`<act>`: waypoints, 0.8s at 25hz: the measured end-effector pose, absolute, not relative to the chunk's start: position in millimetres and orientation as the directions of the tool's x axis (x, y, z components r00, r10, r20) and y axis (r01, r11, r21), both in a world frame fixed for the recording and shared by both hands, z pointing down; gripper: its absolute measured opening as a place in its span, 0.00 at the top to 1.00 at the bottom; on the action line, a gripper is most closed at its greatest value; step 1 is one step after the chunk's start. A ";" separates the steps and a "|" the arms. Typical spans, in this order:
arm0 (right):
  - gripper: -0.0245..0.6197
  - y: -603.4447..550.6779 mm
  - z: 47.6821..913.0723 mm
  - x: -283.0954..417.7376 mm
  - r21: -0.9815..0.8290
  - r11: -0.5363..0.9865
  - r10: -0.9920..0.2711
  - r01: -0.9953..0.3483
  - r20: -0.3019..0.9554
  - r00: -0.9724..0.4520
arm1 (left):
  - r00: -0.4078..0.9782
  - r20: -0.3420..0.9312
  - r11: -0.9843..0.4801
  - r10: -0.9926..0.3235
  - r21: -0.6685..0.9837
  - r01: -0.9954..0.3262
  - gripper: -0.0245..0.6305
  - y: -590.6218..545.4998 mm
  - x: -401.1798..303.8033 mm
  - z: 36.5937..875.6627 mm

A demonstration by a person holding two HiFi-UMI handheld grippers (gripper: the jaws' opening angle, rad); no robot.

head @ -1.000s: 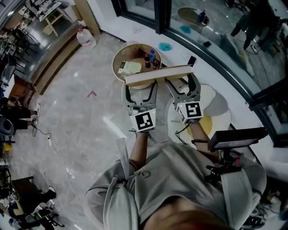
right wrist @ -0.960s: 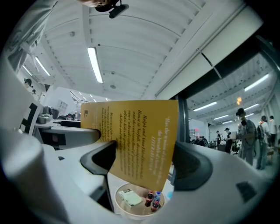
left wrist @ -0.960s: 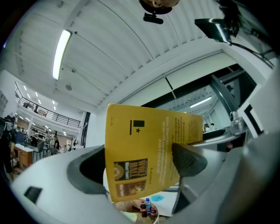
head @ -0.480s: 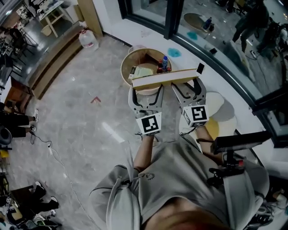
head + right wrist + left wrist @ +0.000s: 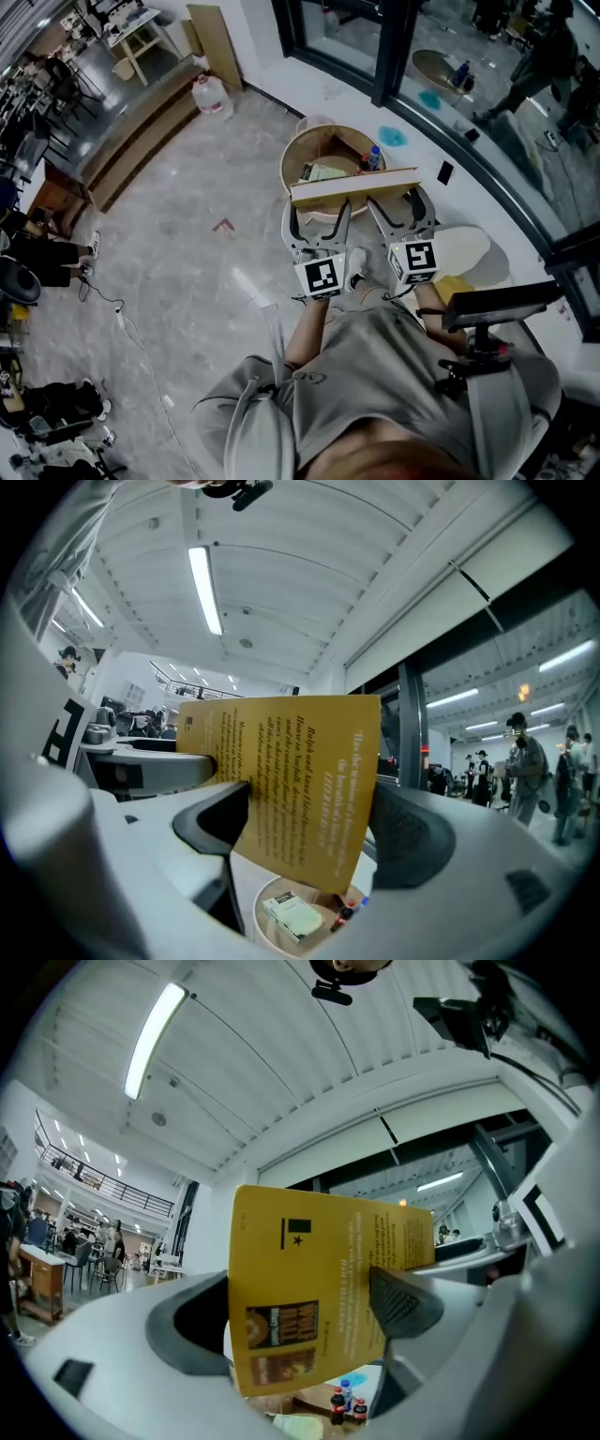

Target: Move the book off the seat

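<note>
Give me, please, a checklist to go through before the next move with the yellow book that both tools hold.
1. Left tool grip: ok, its jaws are shut on the book.
2. Right tool grip: ok, its jaws are shut on the same book.
3. Book lifted free: ok, it hangs in the air between the two tools.
4. Free room on the round wooden table below: cannot tell; bottles and a pale packet already lie there.

Yellow book (image 5: 354,185), closed, level, up in midair.
</note>
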State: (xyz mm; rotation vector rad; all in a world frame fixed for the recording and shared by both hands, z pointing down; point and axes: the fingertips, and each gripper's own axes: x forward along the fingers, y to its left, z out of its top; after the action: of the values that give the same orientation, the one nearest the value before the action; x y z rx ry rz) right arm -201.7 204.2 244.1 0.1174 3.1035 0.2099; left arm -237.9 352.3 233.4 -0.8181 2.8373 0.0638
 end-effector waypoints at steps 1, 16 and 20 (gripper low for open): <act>0.36 207.7 243.5 -217.5 0.128 0.987 0.098 0.093 -0.032 -0.995 | -0.839 -0.199 0.858 -0.506 -0.022 -0.513 0.25 356.3 -250.6 230.7; 0.36 248.2 239.5 -515.8 0.012 0.920 0.388 0.391 -0.153 -0.909 | -0.956 -0.168 0.962 -0.242 -0.171 -0.214 0.25 395.1 -500.7 208.7; 0.36 234.8 229.8 -571.7 0.012 0.903 0.425 0.430 -0.175 -0.888 | -0.960 -0.165 0.962 -0.227 -0.191 -0.195 0.25 378.1 -554.9 203.6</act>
State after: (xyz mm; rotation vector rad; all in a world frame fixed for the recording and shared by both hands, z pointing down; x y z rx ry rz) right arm -571.7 234.8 229.8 0.6553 2.8940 -0.0402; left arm -554.9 378.1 203.6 -0.3176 2.9263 -0.2575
